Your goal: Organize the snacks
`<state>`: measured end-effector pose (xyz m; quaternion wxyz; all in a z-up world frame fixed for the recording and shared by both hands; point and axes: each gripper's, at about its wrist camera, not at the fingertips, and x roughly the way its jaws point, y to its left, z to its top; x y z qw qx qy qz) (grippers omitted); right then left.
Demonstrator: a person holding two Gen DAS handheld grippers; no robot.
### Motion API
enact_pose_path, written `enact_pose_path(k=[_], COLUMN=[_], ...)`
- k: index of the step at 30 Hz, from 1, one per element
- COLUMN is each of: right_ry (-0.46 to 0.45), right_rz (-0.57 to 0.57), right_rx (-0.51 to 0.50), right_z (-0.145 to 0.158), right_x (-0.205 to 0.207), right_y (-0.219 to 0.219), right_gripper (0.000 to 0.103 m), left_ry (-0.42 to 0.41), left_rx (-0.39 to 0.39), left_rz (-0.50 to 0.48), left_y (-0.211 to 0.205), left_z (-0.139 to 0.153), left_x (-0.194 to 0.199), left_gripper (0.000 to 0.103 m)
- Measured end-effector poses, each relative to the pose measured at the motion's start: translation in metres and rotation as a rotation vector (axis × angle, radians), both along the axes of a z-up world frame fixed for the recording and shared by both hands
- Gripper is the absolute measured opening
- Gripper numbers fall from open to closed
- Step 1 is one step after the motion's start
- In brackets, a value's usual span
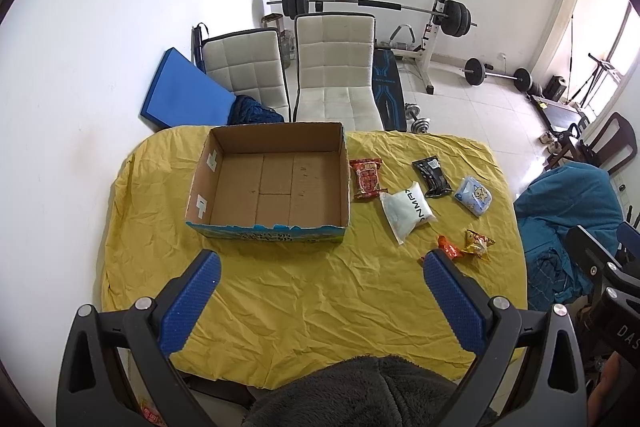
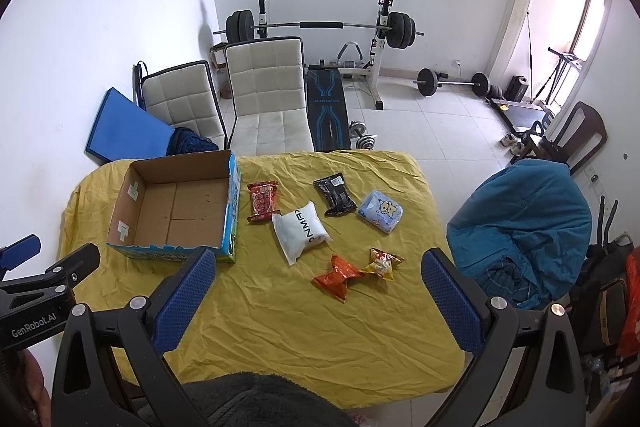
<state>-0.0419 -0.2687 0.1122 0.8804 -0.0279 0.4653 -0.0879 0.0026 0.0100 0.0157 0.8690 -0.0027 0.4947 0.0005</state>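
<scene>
1. Both the left gripper (image 1: 320,263) and the right gripper (image 2: 318,261) are hovering over the yellow tablecloth (image 2: 280,315), jaws spread wide, holding nothing.
2. The cardboard box (image 1: 276,183) is sitting empty on the left.
3. Six snacks are lying right of it: red packet (image 2: 262,201), white pouch (image 2: 300,231), black packet (image 2: 335,195), blue pack (image 2: 380,211), orange wrapper (image 2: 338,277), yellow wrapper (image 2: 383,263).

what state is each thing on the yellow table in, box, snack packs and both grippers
open-top cardboard box: upright, empty
red snack pack: flat, beside box
white pouch: flat
black packet: flat
pale blue pack: flat
orange wrapper: touching yellow wrapper
left gripper: open, empty
right gripper: open, empty
</scene>
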Motion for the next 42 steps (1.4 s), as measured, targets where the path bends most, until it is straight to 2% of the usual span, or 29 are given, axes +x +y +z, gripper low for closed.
enact_pose_path(k=[24,31,37,42], right_ry=[0.003,0.014,0.067,0.147], right_rz=[-0.007,-0.031,-0.087,-0.121], right_rx=[0.012,0.028,0.038,0.060], right_z=[-0.005,-0.017,-0.046,-0.084], right_x=[-0.001,0.006,0.028,0.064], right_y=[-0.001,-0.010,-0.048,-0.105], right_gripper=[0.103,0.103,0.103,0.103], left_ry=[0.009,0.052,0.128,0.223], left_rx=[-0.004,-0.014,-0.063,-0.124], left_rz=[-0.012,-0.024,-0.059,-0.104], left_y=[-0.003,-0.009,-0.025,-0.053], left_z=[-0.006,-0.017,-0.044,-0.083], left_x=[-0.006,0.003,0.036,0.082], left_gripper=[0.103,0.103,0.103,0.103])
